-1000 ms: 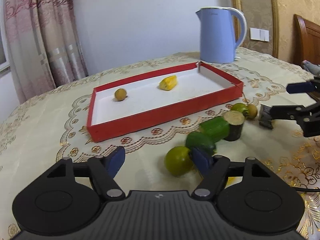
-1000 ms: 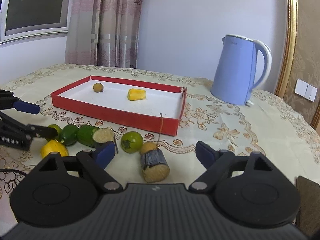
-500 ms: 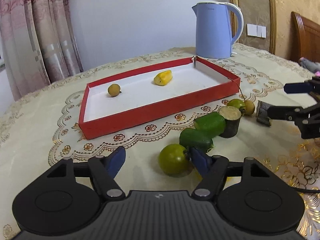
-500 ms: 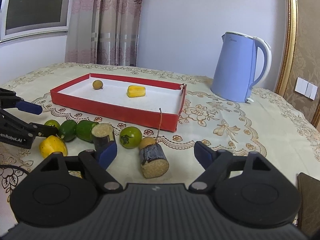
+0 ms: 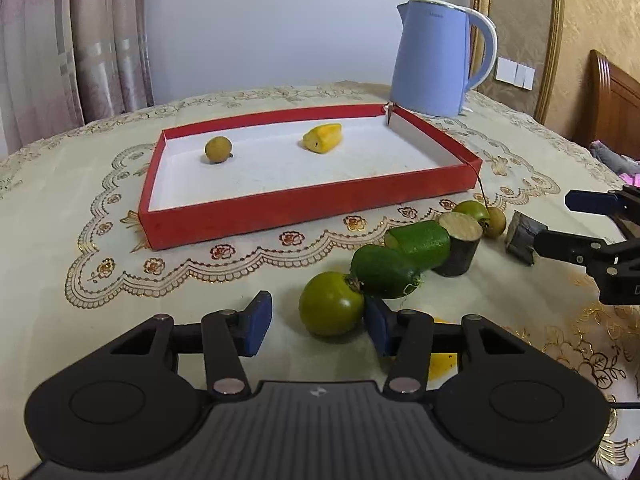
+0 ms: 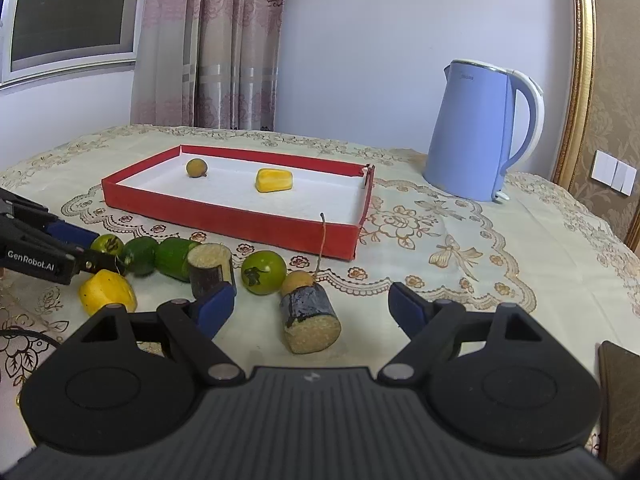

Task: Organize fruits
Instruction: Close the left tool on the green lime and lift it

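The left gripper (image 5: 316,322) was low over the tablecloth (image 5: 60,208) with its jaws closing in on a round green fruit (image 5: 331,304). The fruit sat between the blue pads, right pad touching or nearly touching it, left pad still clear, so not a proper grip as far as I could see. Right behind that fruit were two green cucumber-looking pieces (image 5: 400,258) lying end to end, then a dark-skinned stub (image 5: 460,242) standing on end with its pale cut face up. A yellow piece (image 6: 107,292) lay beside the left gripper, mostly hidden under it in its own view. The right gripper (image 6: 310,306) was spread wide with nothing gripped; a second dark stub (image 6: 310,316) lay tipped over between its fingers, apart from both pads, with a small tan fruit (image 6: 298,279) touching its far end and another green round fruit (image 6: 263,272) just beside that. The red tray (image 5: 304,208) sat further back with only two things in it: a small brownish round fruit (image 5: 218,150) and a yellow chunk (image 5: 322,139), well apart. A blue kettle (image 5: 434,58) stood just past the tray's far corner.
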A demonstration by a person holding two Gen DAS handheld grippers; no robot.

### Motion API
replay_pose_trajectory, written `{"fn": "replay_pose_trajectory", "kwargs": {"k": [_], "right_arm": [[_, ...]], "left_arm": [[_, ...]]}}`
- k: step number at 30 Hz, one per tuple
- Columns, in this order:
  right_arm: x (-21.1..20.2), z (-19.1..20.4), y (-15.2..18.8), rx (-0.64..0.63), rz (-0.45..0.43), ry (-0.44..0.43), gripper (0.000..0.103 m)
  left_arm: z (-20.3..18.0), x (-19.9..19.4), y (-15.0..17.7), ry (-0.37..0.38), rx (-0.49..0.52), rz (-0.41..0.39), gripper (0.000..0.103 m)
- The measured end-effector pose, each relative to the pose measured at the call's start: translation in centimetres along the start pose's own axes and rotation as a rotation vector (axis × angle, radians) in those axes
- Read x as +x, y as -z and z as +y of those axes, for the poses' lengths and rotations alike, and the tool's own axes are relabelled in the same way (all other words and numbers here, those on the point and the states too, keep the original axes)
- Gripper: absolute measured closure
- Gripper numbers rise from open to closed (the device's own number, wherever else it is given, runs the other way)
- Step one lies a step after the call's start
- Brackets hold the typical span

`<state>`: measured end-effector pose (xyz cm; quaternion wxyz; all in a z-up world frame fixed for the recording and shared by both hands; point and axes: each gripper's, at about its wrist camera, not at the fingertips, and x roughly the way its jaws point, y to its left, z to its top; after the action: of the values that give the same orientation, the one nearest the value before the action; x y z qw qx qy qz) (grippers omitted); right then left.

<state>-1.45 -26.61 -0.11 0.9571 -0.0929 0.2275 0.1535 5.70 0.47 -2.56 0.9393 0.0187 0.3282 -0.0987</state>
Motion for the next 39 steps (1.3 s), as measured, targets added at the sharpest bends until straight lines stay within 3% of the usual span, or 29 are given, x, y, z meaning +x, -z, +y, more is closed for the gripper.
{"fn": "replay_pose_trajectory", "kwargs": {"k": [6,13,20,21,23,26,33,39], "right_arm": [[0.3,0.0,0.1,0.017,0.003,-0.007,0.02],[0.3,-0.2,0.0,0.013,0.004,-0.002,0.02],[0.5,0.2,0.1,-0.008,0.015,-0.019,0.02],[0.5,0.2,0.1,-0.008,0.021,-0.025,0.021],[0.9,0.0,0.1,0.002,0.043,-0.037,0.034],[1.7,-0.4,0.2,0.023,0.08,-0.047,0.046],[1.7,-0.3,0.2,0.01,0.076,-0.032,0.046],[1.6,-0.1,0.0,0.0,0.065,-0.027,0.046]], "left_arm": [[-0.6,0.8,-0.1,0.006,-0.028,0.002,0.067],[0.3,0.5,0.0,0.05,-0.087,0.007,0.068],[-0.9,-0.2,0.0,-0.027,-0.032,-0.025,0.068],[-1.2,-0.5,0.0,-0.054,-0.014,-0.037,0.069],[-1.5,-1.0,-0.1,-0.105,0.006,-0.064,0.07],[-1.5,-1.1,-0.3,-0.112,0.015,-0.07,0.071],[-0.7,-0.4,-0.2,-0.132,-0.007,-0.051,0.071],[0.2,1.0,-0.3,-0.072,-0.055,-0.017,0.07]]}}
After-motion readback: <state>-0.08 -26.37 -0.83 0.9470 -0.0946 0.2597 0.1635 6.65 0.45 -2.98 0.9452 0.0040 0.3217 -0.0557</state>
